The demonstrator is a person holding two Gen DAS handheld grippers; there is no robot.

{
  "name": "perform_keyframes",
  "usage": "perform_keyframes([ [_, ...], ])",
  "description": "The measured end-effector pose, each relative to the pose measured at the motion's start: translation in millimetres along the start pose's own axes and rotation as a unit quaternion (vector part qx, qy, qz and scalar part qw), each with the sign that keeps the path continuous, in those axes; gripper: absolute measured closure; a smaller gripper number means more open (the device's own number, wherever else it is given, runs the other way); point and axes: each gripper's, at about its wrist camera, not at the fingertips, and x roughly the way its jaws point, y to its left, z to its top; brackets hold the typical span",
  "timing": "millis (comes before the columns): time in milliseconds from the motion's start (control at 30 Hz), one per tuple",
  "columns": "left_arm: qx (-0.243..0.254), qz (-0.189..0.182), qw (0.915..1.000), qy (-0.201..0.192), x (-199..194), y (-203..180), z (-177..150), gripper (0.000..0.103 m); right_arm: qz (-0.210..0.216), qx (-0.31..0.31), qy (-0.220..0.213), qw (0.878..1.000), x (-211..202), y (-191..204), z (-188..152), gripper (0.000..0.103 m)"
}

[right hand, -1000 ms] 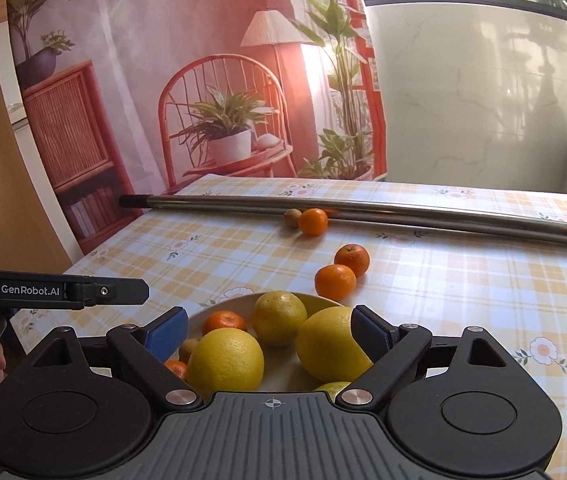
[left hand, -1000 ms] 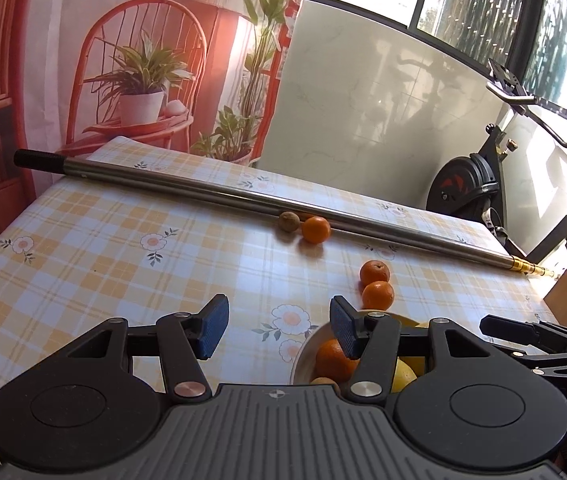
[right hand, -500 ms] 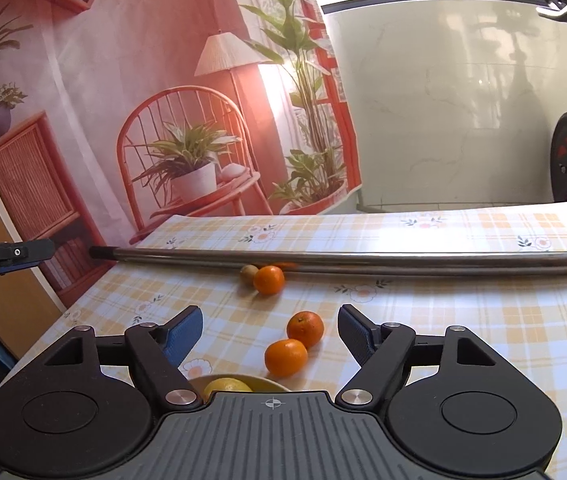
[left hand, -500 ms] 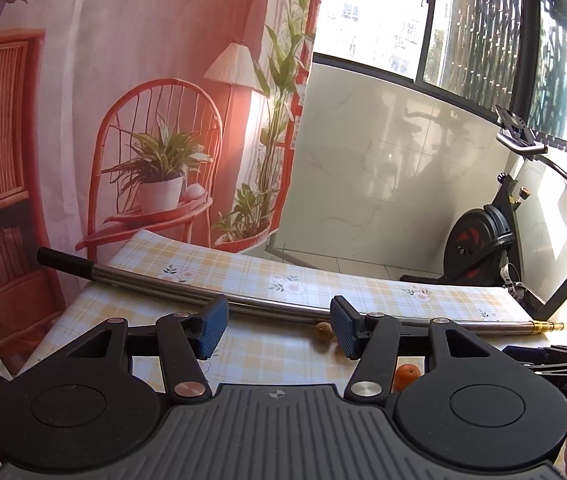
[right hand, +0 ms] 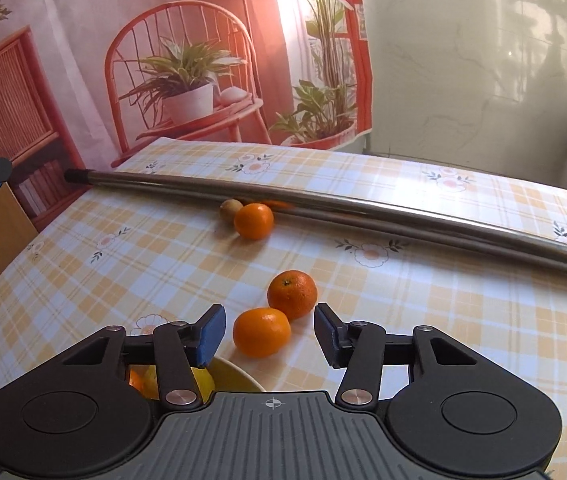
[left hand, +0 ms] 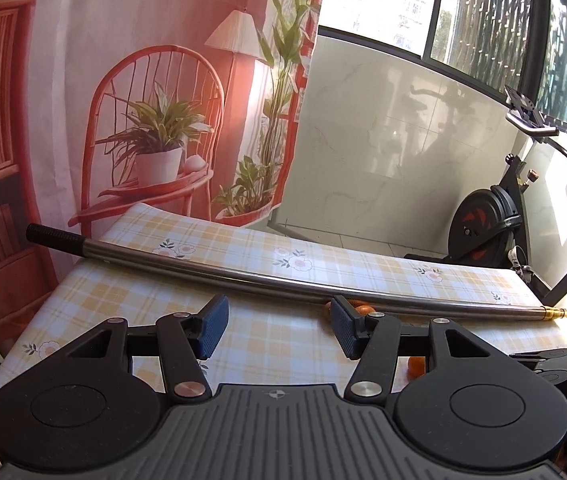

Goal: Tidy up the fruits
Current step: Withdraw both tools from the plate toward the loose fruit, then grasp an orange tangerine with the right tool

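Tangerines: I count three loose on the table (right hand: 483,320) — nearest (right hand: 261,332), next (right hand: 292,294), far one (right hand: 253,221) by the pole (right hand: 363,204).
Kiwi (right hand: 230,209): one.
Right gripper (right hand: 269,334): fingers closing, nothing pinched.
Left gripper (left hand: 279,326): fingers spread, empty.

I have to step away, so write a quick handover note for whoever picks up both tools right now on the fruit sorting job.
Right tool: its jaws are closing with nothing gripped; the nearest tangerine lies on the cloth just ahead, between the finger lines but untouched.
Left tool: open, empty, held above the table.
Fruit: a second tangerine touches the nearest one; a third tangerine and a small brownish fruit sit against the metal pole.
Done: the bowl at the near edge already holds yellow and orange fruit.
Left: four loose fruits on the table, probably bound for the bowl.
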Motion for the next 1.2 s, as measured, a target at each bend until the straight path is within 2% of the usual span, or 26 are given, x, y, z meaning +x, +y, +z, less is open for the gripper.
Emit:
perform_keyframes([
  [233, -0.002, -0.004, 0.9998, 0.021, 17.6, 2.1, -4.2, 0.044, 0.011, 0.017, 0.046, 0.999, 27.0, 0.4, 1.1, 0.057],
  [667, 0.009, -0.029, 0.9982, 0.052, 50.7, -9.2, -10.3, 0.044, 0.003, 0.034, 0.08, 0.996, 49.2, 0.8, 3.5, 0.066],
  [833, -0.011, -0.042, 0.9975, 0.056, 66.0, -9.3, -2.4, 0.044, 0.009, 0.045, 0.071, 0.996, 41.8, -4.2, 0.6, 0.067],
  [1000, -0.032, -0.052, 0.9967, 0.054, 88.6, -16.6, 12.5, 0.046, 0.01, 0.06, 0.039, 0.997, 23.1, -15.7, -3.5, 0.066],
  [1133, -0.061, -0.067, 0.9922, 0.086, 122.7, -21.6, 19.7, 0.046, -0.001, 0.078, 0.008, 0.997, 7.0, -29.0, -6.7, 0.066],
  [1200, -0.086, -0.071, 0.9882, 0.105, 143.8, -21.5, 20.2, 0.049, -0.009, 0.085, -0.005, 0.996, 0.9, -35.5, -7.3, 0.066],
])
